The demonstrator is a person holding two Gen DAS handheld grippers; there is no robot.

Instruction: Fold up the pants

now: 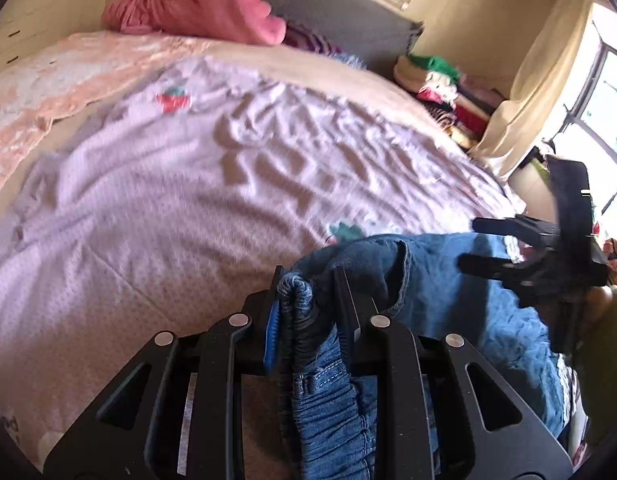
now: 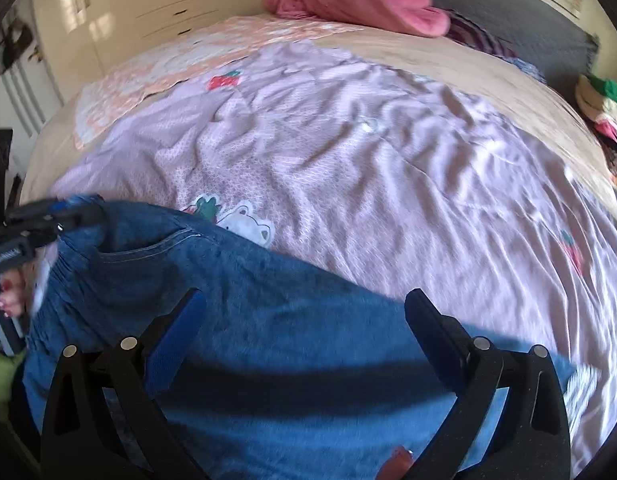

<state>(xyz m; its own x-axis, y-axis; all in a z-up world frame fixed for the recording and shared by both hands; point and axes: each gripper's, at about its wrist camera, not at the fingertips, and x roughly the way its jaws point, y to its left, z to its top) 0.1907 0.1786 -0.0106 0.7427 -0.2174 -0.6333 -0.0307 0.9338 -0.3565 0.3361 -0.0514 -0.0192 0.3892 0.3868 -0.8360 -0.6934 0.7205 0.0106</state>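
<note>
Denim waistband pinched in the left gripper (image 1: 308, 300), the right gripper (image 2: 304, 320) wide apart above the cloth.

The blue pants (image 2: 268, 340) lie at the near edge of the bed, spread over the lilac quilt (image 2: 348, 160); the left jaws are drawn narrow on the gathered elastic band (image 1: 296, 296), while the right ones hover over the pants and touch nothing. To fold well, the free gripper would likely need to bite the waistband's other end, so both corners can be drawn taut and the legs laid one over the other without dragging the wrinkled quilt. Beyond the pants, the quilt shows a strawberry print (image 2: 226, 79); farther still sit a pink heap of clothes (image 1: 196, 4), a grey headboard (image 1: 328, 4) and pale cupboards (image 2: 148, 12).
</note>
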